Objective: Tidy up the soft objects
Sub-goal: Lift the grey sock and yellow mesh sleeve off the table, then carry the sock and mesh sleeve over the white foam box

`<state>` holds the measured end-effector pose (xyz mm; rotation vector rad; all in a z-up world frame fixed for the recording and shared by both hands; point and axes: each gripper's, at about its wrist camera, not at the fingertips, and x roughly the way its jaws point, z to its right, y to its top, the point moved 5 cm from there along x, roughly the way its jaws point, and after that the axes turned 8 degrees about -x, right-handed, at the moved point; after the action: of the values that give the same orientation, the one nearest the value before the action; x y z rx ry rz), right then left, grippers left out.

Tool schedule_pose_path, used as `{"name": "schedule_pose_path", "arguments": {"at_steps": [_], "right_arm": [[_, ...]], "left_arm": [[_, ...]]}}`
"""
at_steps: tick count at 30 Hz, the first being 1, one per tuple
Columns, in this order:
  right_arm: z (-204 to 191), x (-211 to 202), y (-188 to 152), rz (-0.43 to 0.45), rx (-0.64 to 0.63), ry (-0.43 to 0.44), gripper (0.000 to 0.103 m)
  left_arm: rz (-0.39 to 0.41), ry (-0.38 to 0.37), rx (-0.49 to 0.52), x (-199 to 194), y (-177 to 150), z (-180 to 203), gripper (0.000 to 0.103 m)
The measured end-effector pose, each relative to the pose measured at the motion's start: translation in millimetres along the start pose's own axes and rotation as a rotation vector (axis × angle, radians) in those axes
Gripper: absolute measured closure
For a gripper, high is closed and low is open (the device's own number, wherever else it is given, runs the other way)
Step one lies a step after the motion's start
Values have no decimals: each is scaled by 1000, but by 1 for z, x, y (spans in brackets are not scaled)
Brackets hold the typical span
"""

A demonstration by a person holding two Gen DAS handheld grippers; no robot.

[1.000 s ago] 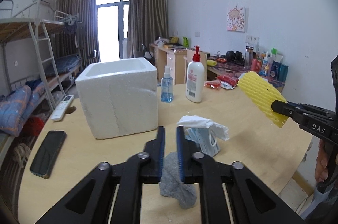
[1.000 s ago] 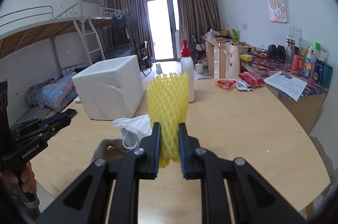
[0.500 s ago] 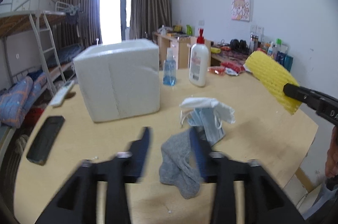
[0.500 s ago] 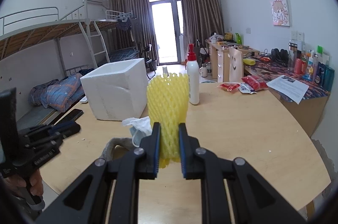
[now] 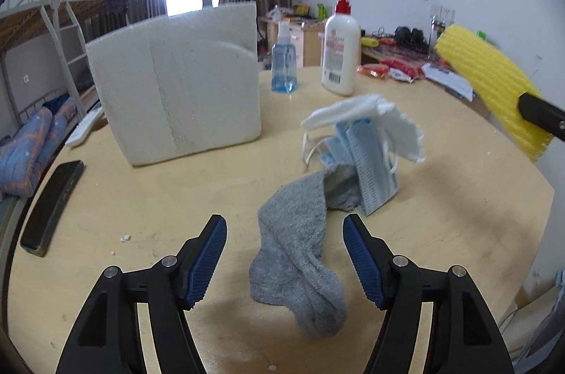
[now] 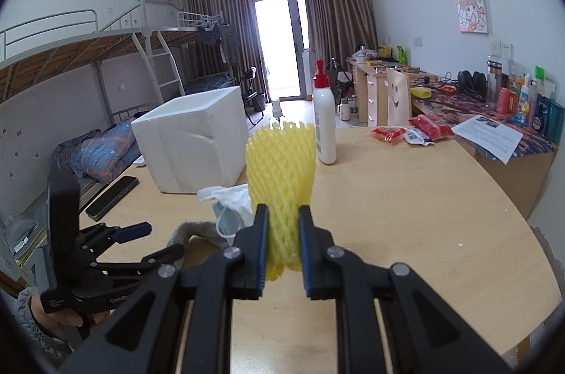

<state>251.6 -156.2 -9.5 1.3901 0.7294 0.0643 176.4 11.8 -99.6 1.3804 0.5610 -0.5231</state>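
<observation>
A grey sock (image 5: 300, 254) lies on the wooden table (image 5: 459, 215), directly between the fingers of my open left gripper (image 5: 284, 255). Behind it lie a blue face mask (image 5: 370, 169) and a white mask (image 5: 367, 112). A white foam box (image 5: 176, 91) stands at the back left. My right gripper (image 6: 282, 247) is shut on a yellow foam net sleeve (image 6: 280, 169) and holds it upright above the table; the sleeve also shows at the right in the left wrist view (image 5: 491, 81). The left gripper (image 6: 152, 239) shows open in the right wrist view.
A white lotion bottle (image 5: 340, 52) and a blue spray bottle (image 5: 284, 63) stand behind the masks. A black phone (image 5: 53, 204) and a remote (image 5: 84, 126) lie at the table's left. Red snack packs (image 6: 409, 132) and a paper (image 6: 489, 132) lie at the far right.
My left gripper has opened from shut and lowered toward the table around the grey sock. My right gripper keeps holding the yellow sleeve, nearly still.
</observation>
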Motion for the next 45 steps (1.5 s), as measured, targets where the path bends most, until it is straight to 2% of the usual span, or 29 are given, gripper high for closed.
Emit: {"name": "schedule_pose_path", "arguments": {"at_steps": [3,5,7,8,10,11,14,22,28,37,45], "right_arm": [[0,1,-1,-4,2,3,84],[0,0,-3,-6,6,6,84],[0,0,-3,-6,8,5,84],[0,-1,-3,-5,8,5,84],[-1,-3,-3,-1,7,4,84],[-2,-4,-3,1,7,3,84],[-2,-8,-3,10,4,2,84],[-3,-17,1,33,6,3,84],[-8,-24,7,59,-4,13,84],[-18,-35,13,99,-35,32,84],[-29,-40,16,117,-57,53,84]], "left_arm": [[-29,-5,-13,6,-2,-1,34],[-39,-13,-19,8,-2,-1,40],[-58,-27,-30,10,-3,-1,65],[-69,-32,-34,12,-4,-1,71],[-110,-36,-36,20,-8,-2,94],[-125,-39,-45,21,-10,-3,95],[-108,-52,-46,15,-10,-2,97],[88,-30,6,-39,17,1,98],[184,-27,9,-72,33,0,98],[259,-26,3,-105,39,-5,98],[321,7,-3,-128,39,-15,98]]}}
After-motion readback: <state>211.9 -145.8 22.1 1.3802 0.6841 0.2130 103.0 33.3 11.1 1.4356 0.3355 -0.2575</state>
